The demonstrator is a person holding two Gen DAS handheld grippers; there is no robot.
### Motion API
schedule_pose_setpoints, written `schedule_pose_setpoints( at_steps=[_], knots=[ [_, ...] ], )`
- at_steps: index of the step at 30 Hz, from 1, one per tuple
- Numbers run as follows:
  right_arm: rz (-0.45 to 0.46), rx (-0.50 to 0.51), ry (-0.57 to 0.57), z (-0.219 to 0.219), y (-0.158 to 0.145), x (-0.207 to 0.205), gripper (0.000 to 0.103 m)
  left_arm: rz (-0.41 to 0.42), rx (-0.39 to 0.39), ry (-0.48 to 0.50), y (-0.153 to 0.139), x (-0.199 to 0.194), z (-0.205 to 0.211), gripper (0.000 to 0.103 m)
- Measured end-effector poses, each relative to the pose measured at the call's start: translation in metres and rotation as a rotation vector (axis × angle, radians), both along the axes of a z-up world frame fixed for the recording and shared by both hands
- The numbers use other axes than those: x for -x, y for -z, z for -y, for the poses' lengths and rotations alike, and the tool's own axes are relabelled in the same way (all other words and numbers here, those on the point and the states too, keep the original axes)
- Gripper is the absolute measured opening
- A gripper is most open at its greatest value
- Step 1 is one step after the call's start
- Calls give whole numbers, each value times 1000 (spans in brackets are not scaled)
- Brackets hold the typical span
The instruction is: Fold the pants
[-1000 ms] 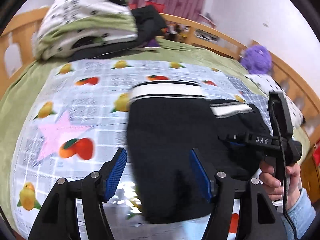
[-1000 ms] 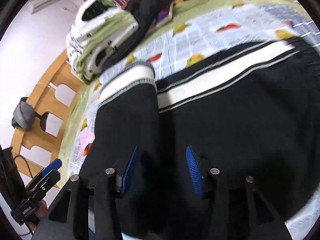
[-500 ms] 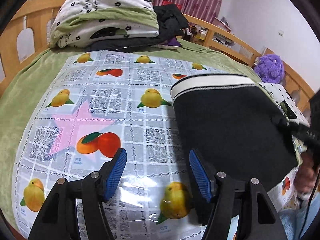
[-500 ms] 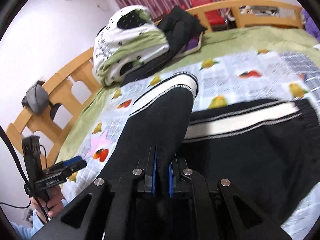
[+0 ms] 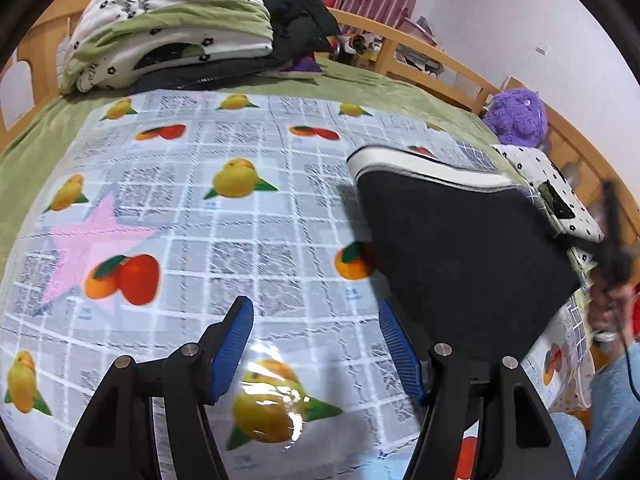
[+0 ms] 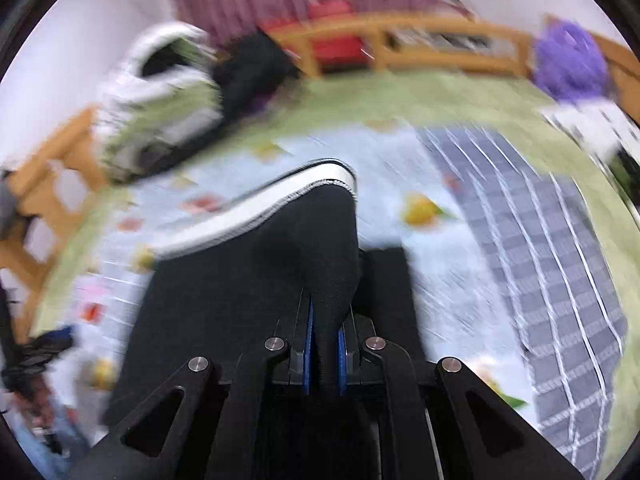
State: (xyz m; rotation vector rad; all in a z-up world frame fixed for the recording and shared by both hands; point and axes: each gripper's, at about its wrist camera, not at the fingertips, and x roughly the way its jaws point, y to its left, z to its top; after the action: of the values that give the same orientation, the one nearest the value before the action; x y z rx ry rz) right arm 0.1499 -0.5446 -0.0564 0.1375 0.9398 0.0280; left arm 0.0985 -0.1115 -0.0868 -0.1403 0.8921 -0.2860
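The black pants [image 5: 460, 248] with a white striped band are lifted off the fruit-print cloth [image 5: 224, 216] on the bed, hanging at the right of the left wrist view. My left gripper [image 5: 316, 344] is open and empty, low over the cloth to the left of the pants. My right gripper [image 6: 324, 344] is shut on a fold of the black pants [image 6: 280, 272] and holds them up; the white band [image 6: 256, 208] hangs ahead of it. That view is blurred by motion.
A folded green-and-white quilt [image 5: 172, 20] and dark clothes [image 5: 300, 16] lie at the bed's far end. A purple plush toy [image 5: 516, 116] sits at the right by the wooden rail [image 5: 420, 52]. A grey checked part of the cloth [image 6: 536, 240] lies right.
The right gripper shut on the pants and has lifted and pulled them to the right. The pants now lie off most of the cloth. The left gripper stayed open.
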Motion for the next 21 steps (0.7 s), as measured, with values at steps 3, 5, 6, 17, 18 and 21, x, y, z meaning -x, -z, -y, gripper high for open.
schedule_pose_setpoints(
  at_steps=[3,5,6,17,18,21],
  knots=[
    [32,-4,34,19,22,9,35,-9,-5,29,0,4,12,63],
    [84,-70,74,28,4,28,29,4,-11,62,-4,12,25,63],
    [116,-89,76,27,-3,35,26,4,-1,71,-6,13,28,63],
    [40,71,-61,-23,46,73,25,-188,-32,190,56,29,115,64],
    [18,64,-51,-22,43,73,25,-183,-12,180,53,30,112,64],
    [5,37,-29,-17,21,82,25,-119,-49,166,23,33,102,62]
  ],
)
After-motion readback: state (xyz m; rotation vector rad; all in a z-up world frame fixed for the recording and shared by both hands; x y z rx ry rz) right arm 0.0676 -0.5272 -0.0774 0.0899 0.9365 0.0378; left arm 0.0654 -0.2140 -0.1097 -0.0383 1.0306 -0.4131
